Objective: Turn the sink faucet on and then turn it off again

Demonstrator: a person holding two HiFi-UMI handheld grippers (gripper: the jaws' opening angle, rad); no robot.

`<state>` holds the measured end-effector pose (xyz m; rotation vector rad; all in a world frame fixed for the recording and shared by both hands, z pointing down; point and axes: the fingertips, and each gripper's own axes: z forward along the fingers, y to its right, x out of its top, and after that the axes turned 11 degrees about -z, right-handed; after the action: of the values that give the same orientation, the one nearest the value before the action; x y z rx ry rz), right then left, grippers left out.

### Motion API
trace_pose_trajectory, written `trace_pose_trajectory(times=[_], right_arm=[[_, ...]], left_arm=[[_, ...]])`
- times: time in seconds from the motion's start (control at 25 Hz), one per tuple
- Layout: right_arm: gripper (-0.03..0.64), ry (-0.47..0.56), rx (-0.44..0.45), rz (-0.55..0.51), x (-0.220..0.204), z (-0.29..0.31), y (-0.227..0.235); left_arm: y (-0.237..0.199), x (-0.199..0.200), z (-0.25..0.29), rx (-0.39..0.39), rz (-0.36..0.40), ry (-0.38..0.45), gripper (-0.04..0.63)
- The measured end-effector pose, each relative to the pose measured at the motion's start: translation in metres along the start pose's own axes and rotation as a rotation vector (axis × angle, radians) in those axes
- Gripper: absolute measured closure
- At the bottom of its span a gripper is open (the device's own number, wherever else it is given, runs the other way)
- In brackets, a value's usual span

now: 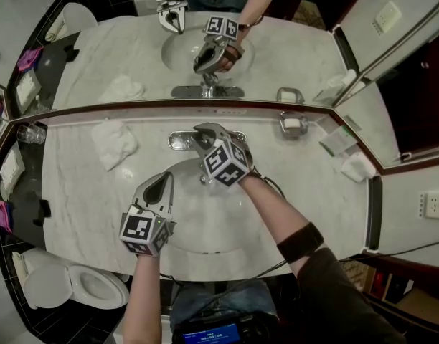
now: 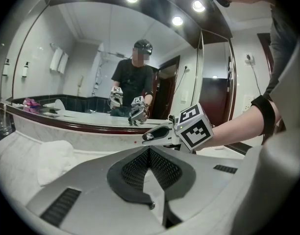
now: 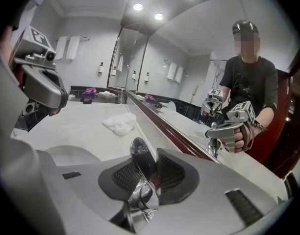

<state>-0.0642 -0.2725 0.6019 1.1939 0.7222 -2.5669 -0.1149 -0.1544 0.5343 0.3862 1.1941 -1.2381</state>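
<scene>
The chrome faucet (image 1: pixel 180 140) stands at the back rim of the white basin (image 1: pixel 212 224). Its shiny lever (image 3: pixel 140 159) runs between the pads of my right gripper (image 1: pixel 203 136), which is shut on it and tilted down from the right. In the right gripper view the lever fills the gap of that gripper (image 3: pixel 148 173). My left gripper (image 1: pixel 163 179) hovers over the basin's left side, shut and empty; its pads meet at the centre of the left gripper view (image 2: pixel 149 153). From there the right gripper (image 2: pixel 153 135) shows just ahead. I see no water stream.
A crumpled white towel (image 1: pixel 113 143) lies on the marble counter left of the faucet. A soap dish (image 1: pixel 293 124) and a folded cloth (image 1: pixel 358 167) sit to the right. Glasses (image 1: pixel 31 132) stand at the far left. The mirror rises right behind the faucet. A toilet (image 1: pixel 76 282) is at lower left.
</scene>
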Motion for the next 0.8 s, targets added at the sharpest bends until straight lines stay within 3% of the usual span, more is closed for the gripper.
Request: trace_pose_trajectory(times=[0.24, 0.48, 0.68, 0.8], right_arm=[[0.512, 0.021, 0.008, 0.076, -0.001, -0.001, 0.004], [0.506, -0.028, -0.008, -0.042, -0.003, -0.001, 0.001], [0.493, -0.1, -0.066, -0.232, -0.001, -0.01, -0.002], [0.489, -0.095, -0.076, -0.267, 0.011, -0.024, -0.007]], left_arm=[[0.004, 0.003, -0.002, -0.003, 0.008, 0.009, 0.595], [0.004, 0.001, -0.01, 0.0, 0.008, 0.022, 0.595], [0.013, 0.002, -0.018, -0.008, 0.013, 0.006, 0.595], [0.019, 0.009, -0.025, -0.014, 0.031, 0.012, 0.595]])
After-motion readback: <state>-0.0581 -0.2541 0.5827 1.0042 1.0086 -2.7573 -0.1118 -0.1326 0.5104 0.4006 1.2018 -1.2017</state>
